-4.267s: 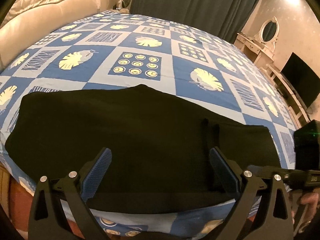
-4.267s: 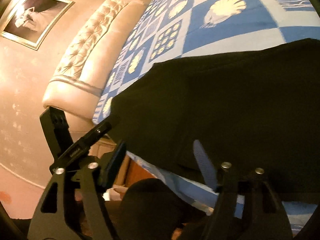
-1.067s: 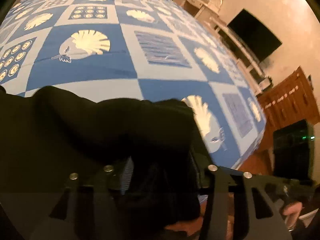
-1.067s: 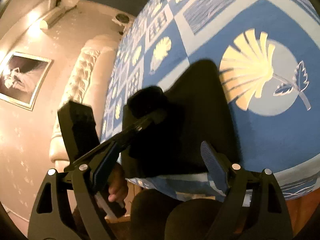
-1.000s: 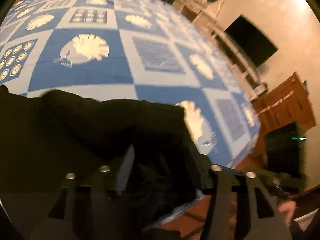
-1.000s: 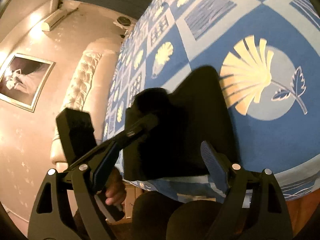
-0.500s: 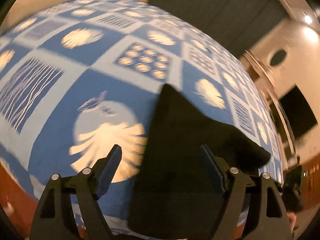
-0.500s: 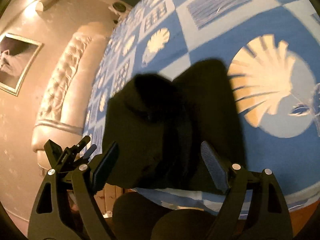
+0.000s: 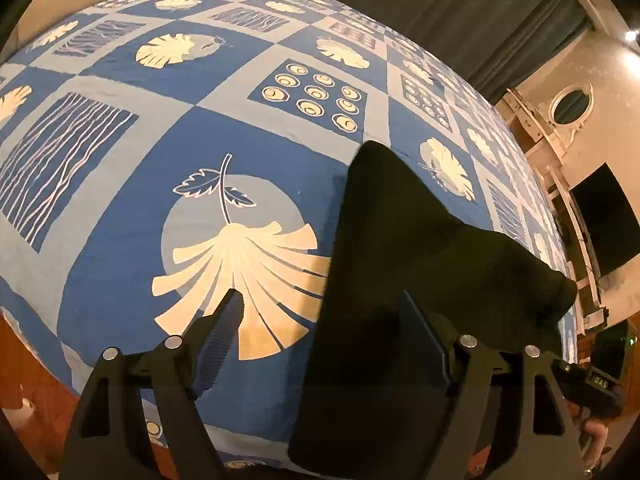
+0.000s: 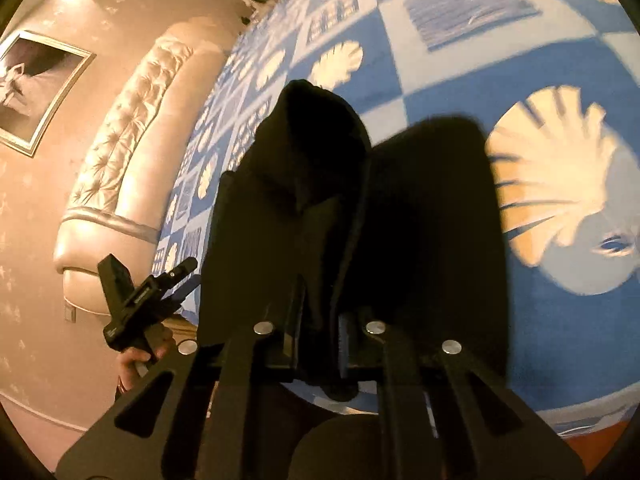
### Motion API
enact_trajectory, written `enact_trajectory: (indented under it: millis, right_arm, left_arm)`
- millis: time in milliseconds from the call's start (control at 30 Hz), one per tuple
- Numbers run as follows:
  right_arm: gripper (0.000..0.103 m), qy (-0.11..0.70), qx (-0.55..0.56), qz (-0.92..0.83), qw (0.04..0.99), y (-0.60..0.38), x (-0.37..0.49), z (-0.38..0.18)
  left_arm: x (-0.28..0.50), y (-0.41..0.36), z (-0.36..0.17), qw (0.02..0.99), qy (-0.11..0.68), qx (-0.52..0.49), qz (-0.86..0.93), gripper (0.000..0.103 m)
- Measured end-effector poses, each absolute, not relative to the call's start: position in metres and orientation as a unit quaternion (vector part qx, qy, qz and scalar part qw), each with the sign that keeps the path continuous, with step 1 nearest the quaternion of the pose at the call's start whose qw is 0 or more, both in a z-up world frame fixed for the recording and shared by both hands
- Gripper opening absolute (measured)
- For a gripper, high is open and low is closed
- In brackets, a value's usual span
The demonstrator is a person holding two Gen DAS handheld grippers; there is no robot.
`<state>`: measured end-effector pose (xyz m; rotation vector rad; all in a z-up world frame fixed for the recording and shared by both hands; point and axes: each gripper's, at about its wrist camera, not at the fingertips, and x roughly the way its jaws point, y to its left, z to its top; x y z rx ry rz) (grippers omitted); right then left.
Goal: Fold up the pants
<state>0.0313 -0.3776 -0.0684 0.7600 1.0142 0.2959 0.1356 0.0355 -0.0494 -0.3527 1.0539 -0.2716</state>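
Black pants (image 9: pixel 420 280): one pair that I can count, bunched into a narrow dark heap at the near edge of the bed (image 9: pixel 120 240), with one part raised into a hump (image 10: pixel 316 128).
Bed cover: one, blue and pale checks with cream leaf prints; the pants sit just beside a big cream leaf (image 9: pixel 240 264).
Edges: I see the pants' near end reaching the bed's front edge; their left side runs straight up the cover.
Open room: bare cover spreads wide to the left and beyond the heap.
Left claw (image 9: pixel 320 316): one, spread wide, gripping nothing; its right finger (image 9: pixel 424 340) is over the black cloth, its left finger (image 9: pixel 224 332) over the leaf print, and I cannot tell whether either touches.
Right claw (image 10: pixel 320 320): one, its jaws have just been closing and now pinch a fold of the pants.
Surroundings: one padded headboard (image 10: pixel 132 140), one framed picture (image 10: pixel 36 84), dark curtains (image 9: pixel 460 16).
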Motion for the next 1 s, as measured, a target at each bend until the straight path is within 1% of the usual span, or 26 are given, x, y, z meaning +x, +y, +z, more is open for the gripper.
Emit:
enact_trajectory:
  millis: [100,233,300,400,467,500,600,633,667,700,733,767,900,1000]
  right_arm:
    - [0.012,0.478,0.356,0.12,0.794,-0.392,0.025,-0.075]
    - [0.011,0.483,0.376,0.105,0.784,-0.409,0.019,-0.094]
    - [0.011,0.478,0.389,0.105,0.781,-0.412,0.018,-0.093]
    - [0.011,0.477,0.347,0.103,0.801,-0.408,0.02,-0.074]
    - [0.011,0.493,0.329,0.093,0.8,-0.408,0.023,-0.081]
    - [0.012,0.499,0.327,0.092,0.798,-0.408,0.023,-0.087]
    - [0.016,0.495,0.371,0.106,0.779,-0.417,0.022,-0.094]
    - [0.019,0.485,0.384,0.102,0.779,-0.423,0.02,-0.09]
    - [0.031,0.476,0.389,0.101,0.782,-0.428,0.018,-0.085]
    - [0.063,0.465,0.398,0.106,0.784,-0.433,0.018,-0.08]
    - [0.081,0.46,0.401,0.106,0.785,-0.436,0.018,-0.078]
    - [0.091,0.452,0.403,0.109,0.788,-0.439,0.019,-0.076]
    - [0.091,0.435,0.444,0.132,0.772,-0.45,0.033,-0.091]
    - [0.091,0.432,0.479,0.146,0.75,-0.458,0.047,-0.111]
  left_arm:
    - [0.136,0.032,-0.053,0.834,0.508,-0.168,-0.134,0.078]
    - [0.136,0.024,-0.056,0.833,0.515,-0.143,-0.14,0.078]
    - [0.135,0.02,-0.06,0.831,0.523,-0.129,-0.14,0.078]
    - [0.134,0.02,-0.06,0.83,0.523,-0.132,-0.141,0.078]
    - [0.135,0.02,-0.062,0.828,0.526,-0.132,-0.142,0.078]
    - [0.135,0.019,-0.064,0.826,0.529,-0.13,-0.143,0.078]
    - [0.136,0.019,-0.069,0.822,0.536,-0.127,-0.145,0.079]
    - [0.137,0.021,-0.069,0.82,0.537,-0.132,-0.147,0.079]
    - [0.139,0.023,-0.069,0.818,0.538,-0.14,-0.148,0.079]
    - [0.14,0.025,-0.069,0.816,0.537,-0.153,-0.15,0.079]
    - [0.142,0.028,-0.069,0.813,0.535,-0.172,-0.154,0.079]
    - [0.146,0.032,-0.071,0.806,0.534,-0.195,-0.161,0.079]
    - [0.169,0.035,-0.077,0.789,0.536,-0.241,-0.179,0.079]
    - [0.186,0.029,-0.082,0.785,0.532,-0.25,-0.197,0.083]
